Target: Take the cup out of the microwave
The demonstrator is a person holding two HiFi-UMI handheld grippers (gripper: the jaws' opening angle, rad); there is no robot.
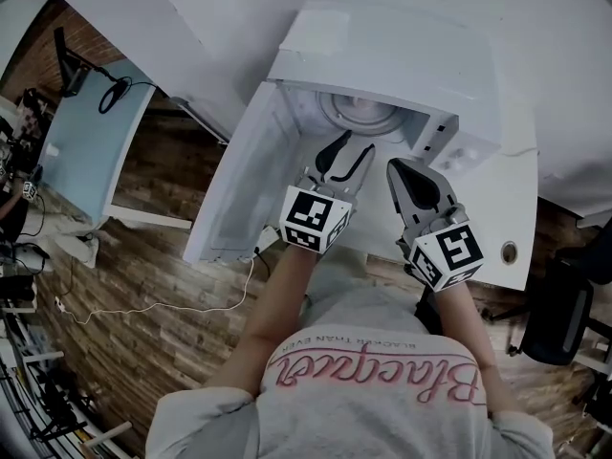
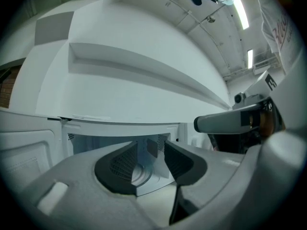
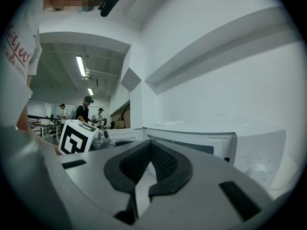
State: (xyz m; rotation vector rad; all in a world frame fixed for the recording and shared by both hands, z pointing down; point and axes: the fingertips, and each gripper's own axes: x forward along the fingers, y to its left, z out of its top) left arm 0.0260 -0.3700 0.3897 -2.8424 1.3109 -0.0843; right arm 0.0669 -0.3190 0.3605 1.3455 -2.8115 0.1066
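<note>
A white microwave (image 1: 402,55) stands with its door (image 1: 239,189) swung open to the left. Inside the cavity lies a round white shape (image 1: 361,115); whether it is the cup or the turntable I cannot tell. My left gripper (image 1: 342,156) is at the cavity mouth, jaws open and nothing between them. In the left gripper view the left gripper (image 2: 149,166) frames the cavity and that round white shape (image 2: 138,172). My right gripper (image 1: 411,185) is to its right, in front of the control panel (image 1: 459,156), jaws shut and empty. In the right gripper view the right gripper (image 3: 144,188) points past the microwave (image 3: 201,143).
The microwave sits on a white counter (image 1: 516,208) under a white wall shelf (image 2: 144,71). A white power cord (image 1: 143,304) trails over the wooden floor. A black chair (image 1: 564,314) is at the right. Several people (image 3: 86,109) stand far off in the room.
</note>
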